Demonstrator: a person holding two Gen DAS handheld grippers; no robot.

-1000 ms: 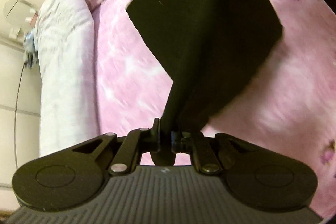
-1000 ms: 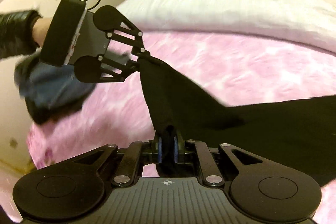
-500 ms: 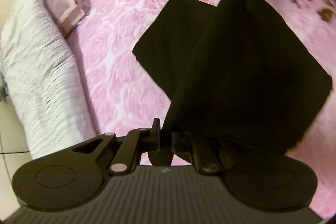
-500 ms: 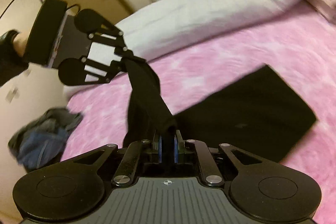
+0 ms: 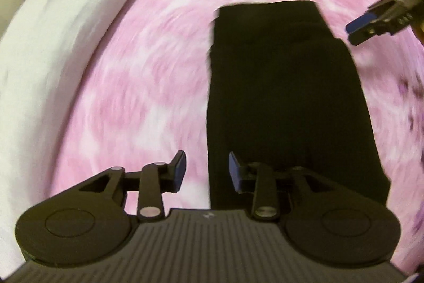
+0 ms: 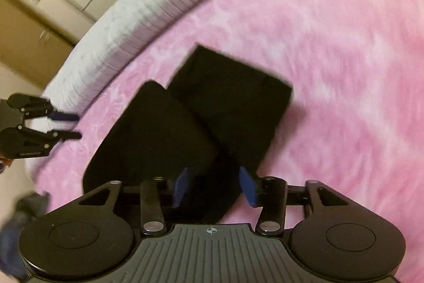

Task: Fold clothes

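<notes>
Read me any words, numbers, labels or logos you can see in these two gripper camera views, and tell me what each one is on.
No readable words or numbers.
Left gripper: small pale mark on its ribbed body, too blurred to read.
Right gripper: small crosshair-in-circle symbol on its body, no text.
Black garment: no label visible.

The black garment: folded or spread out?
Folded. The black garment lies on the pink bedspread as a compact rectangle with one layer overlapping another.
</notes>
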